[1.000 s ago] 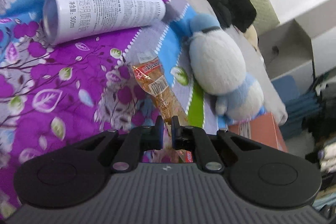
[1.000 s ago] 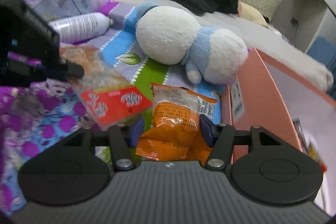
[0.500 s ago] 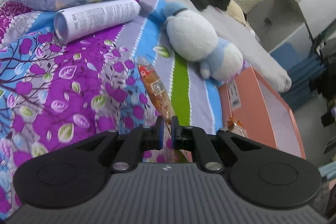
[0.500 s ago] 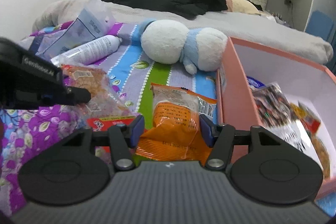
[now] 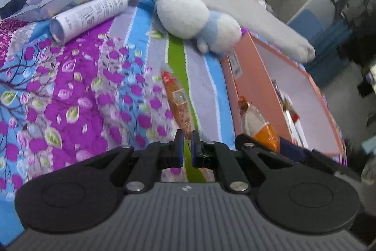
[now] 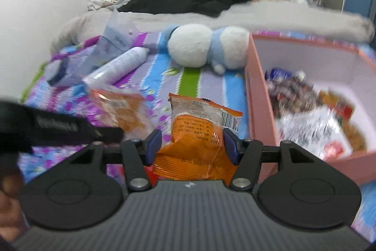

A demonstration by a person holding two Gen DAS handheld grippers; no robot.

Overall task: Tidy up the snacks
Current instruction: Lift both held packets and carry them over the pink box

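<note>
Right wrist view shows, nearest, the right gripper (image 6: 192,145) with its fingers (image 6: 154,145) closed on an orange snack bag (image 6: 199,131). Just left of it, the left gripper (image 5: 185,147) pinches a thin clear snack packet (image 5: 178,105) at its edge, above the flowered bedspread (image 5: 77,86). Farther right stands the pink box (image 6: 258,95), already holding several snacks. Both packets seem on the way to it; the next move calls for bringing each above the opening, then releasing it.
</note>
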